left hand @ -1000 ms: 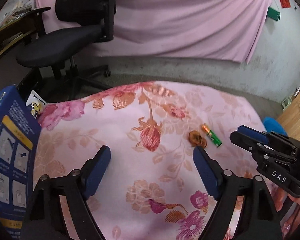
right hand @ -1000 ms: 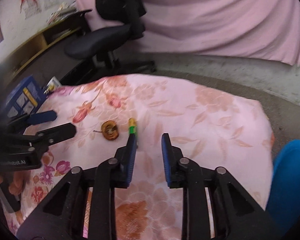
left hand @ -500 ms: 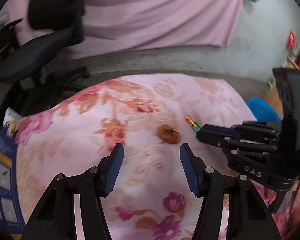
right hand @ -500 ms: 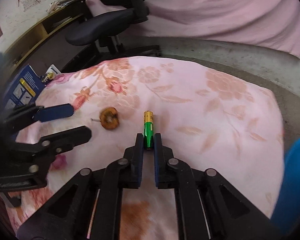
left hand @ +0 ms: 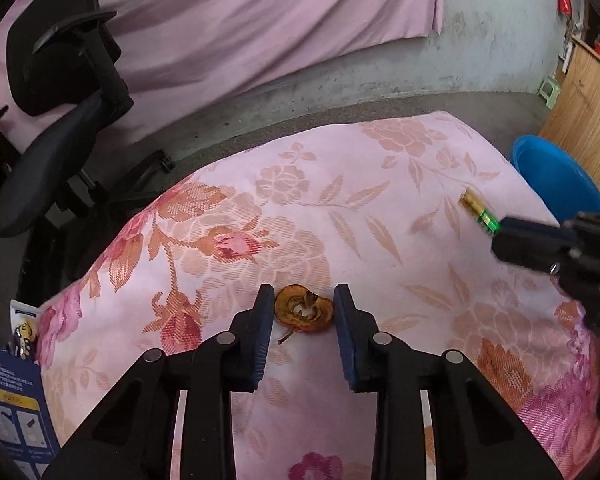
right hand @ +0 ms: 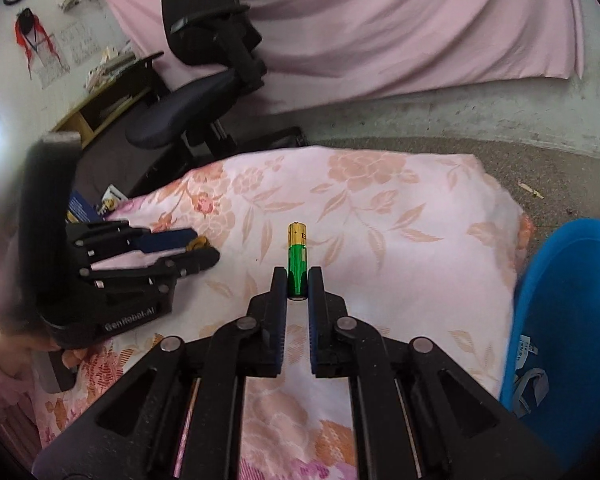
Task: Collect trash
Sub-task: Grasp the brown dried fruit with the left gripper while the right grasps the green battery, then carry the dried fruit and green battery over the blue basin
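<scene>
Pink floral cloth [left hand: 380, 208] covers the surface, soft and rumpled, with a blue bin [right hand: 572, 300] at its right edge and a blue box [left hand: 8, 408] at the left.

Right hand-held gripper [right hand: 298, 280] is pinched on the green end of the battery [right hand: 297, 260], whose gold end juts forward over the cloth. That grip sits near 1 end, so the smooth casing could pivot or slide out if the lift is quick or tilted.

Left hand-held gripper [left hand: 303, 304] is spread, its 2 fingers either side of the dried fruit scrap [left hand: 304, 309], close but seemingly not yet squeezing. The scrap looks thin and flat, so closing may snag a fold of cloth, or the pads may ride over it and push it away. Its stem pokes toward the gripper and could catch.

Both grippers work near each other, so a careless swing toward the bin risks a knock.
</scene>
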